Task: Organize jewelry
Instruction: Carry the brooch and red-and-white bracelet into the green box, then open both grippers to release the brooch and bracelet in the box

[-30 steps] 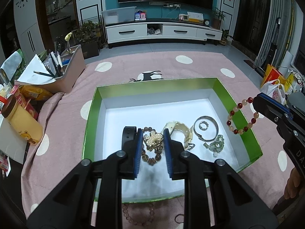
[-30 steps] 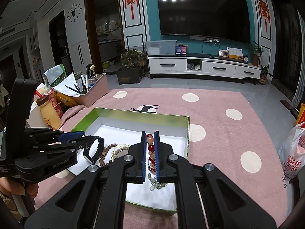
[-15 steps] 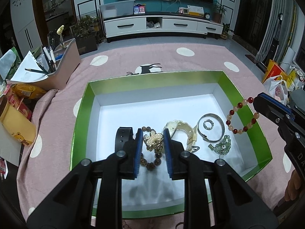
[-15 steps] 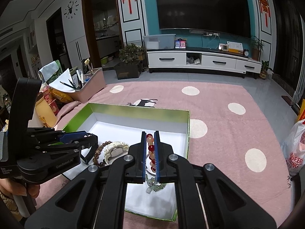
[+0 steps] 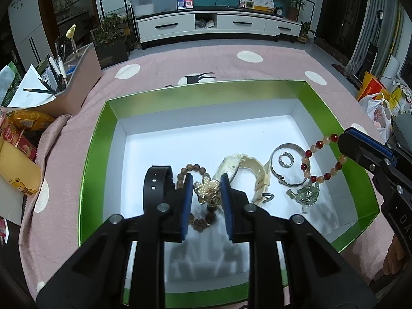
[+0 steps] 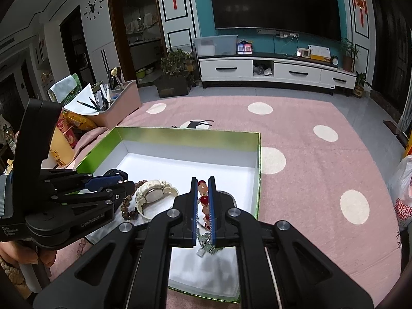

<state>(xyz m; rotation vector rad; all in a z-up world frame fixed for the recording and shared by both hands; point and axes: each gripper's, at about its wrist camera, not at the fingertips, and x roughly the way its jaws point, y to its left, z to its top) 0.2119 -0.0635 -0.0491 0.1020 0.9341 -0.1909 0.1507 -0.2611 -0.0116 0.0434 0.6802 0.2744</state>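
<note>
A green box (image 5: 95, 154) with a white floor lies on the pink dotted cloth. My left gripper (image 5: 206, 178) hangs low over its near left part, shut on a pearl-and-gold brooch (image 5: 206, 190). Beneath it lie a black band (image 5: 157, 180), a brown bead bracelet (image 5: 190, 167), a cream watch (image 5: 244, 164), a silver bangle (image 5: 285, 149) and a green stone piece (image 5: 306, 195). My right gripper (image 6: 203, 180) is shut on a red-and-peach bead bracelet (image 6: 204, 200), which dangles over the box's (image 6: 185, 131) right side. The left gripper (image 6: 127, 181) shows at the left of the right wrist view.
A pink bin of pens and paper (image 5: 77, 90) stands beyond the box's left corner, with snack packets (image 5: 23, 121) and a yellow bottle (image 5: 18, 170) beside it. Plastic bags (image 5: 378, 108) lie at the right. A hand (image 6: 23, 255) holds the left gripper's handle.
Both grippers have sunk toward the box with their pieces still held, so the box fills more of each view. The jaws have not moved.
</note>
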